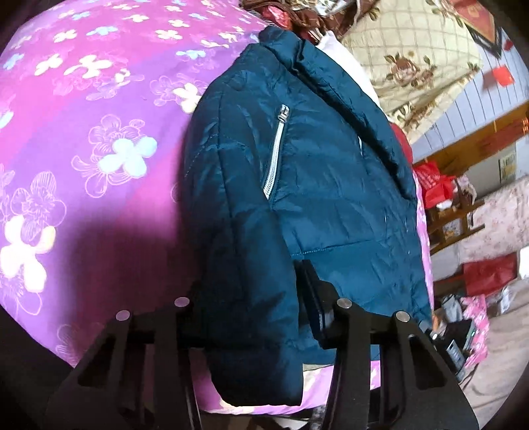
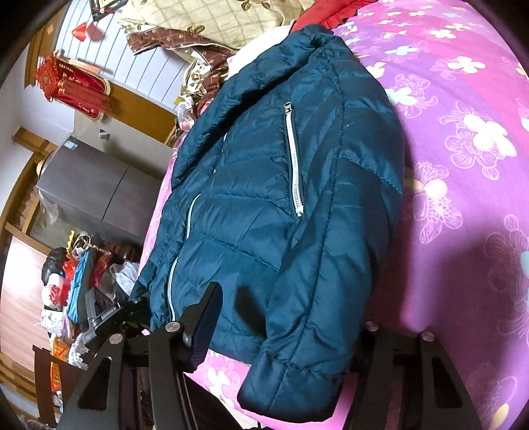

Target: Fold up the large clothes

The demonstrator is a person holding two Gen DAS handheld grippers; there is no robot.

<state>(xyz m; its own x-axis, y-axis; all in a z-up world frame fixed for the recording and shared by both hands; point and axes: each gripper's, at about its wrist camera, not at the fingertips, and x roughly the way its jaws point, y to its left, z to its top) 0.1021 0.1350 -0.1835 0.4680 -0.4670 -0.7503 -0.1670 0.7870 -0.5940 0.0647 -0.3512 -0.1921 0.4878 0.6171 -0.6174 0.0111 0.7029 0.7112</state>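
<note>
Right now, a teal puffer jacket (image 1: 314,172) is lying on a bed covered by a purple flowered sheet (image 1: 82,139), close to the bed's edge. Starting at the left, the left claw (image 1: 251,317) is sitting at the jacket's near end with a sleeve (image 1: 251,297) passing between its two black fingers (image 1: 314,297); the fingers are standing wide of each other with the puffy sleeve filling the gap, so the claw is clenching that sleeve. A silver pocket zipper (image 1: 276,152) is running down the chest beyond it. Moving right, the right claw (image 2: 284,324) is straddling the other sleeve (image 2: 307,330), whose cuff (image 2: 291,387) is hanging over the bed edge. One finger (image 2: 201,330) is showing at the sleeve's left side; the other is hidden under the fabric, and the claw is grasping the sleeve. Past the collar, a beige quilt (image 2: 205,20) is piled at the far end of the bed.
</note>
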